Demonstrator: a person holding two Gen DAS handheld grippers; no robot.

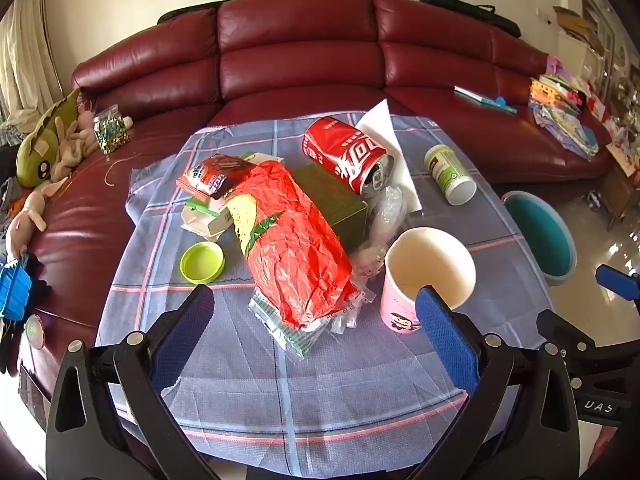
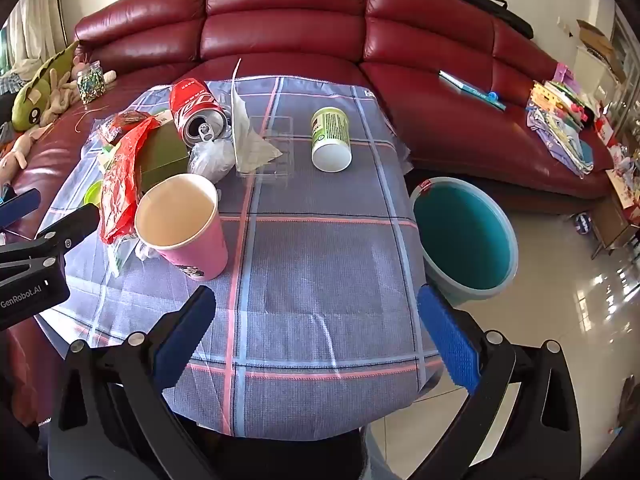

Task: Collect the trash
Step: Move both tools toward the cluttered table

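Both tools hang above the near edge of the plaid tablecloth [image 2: 320, 272] with nothing between their blue pads: the left gripper [image 1: 316, 312] is spread wide, and so is the right gripper [image 2: 316, 316]. In the left wrist view, just beyond the left one at 12 o'clock lies a crumpled red wrapper [image 1: 296, 240] on a green box [image 1: 336, 196], with a pink paper cup [image 1: 424, 276] standing upright at 1 o'clock, close behind the right-hand pad. A lime-green lid [image 1: 202, 262] lies flat at 11 o'clock. Farther on, a red soda can [image 1: 348, 154] rests tipped on the box, and a small white-and-green bottle [image 1: 450, 174] lies on its side at 1 o'clock, apart from the pile. In the right wrist view, a teal bucket [image 2: 464, 236] stands on the tiled floor at 2 o'clock, just beside the table. The dark red sofa [image 2: 288, 20] curves behind everything.
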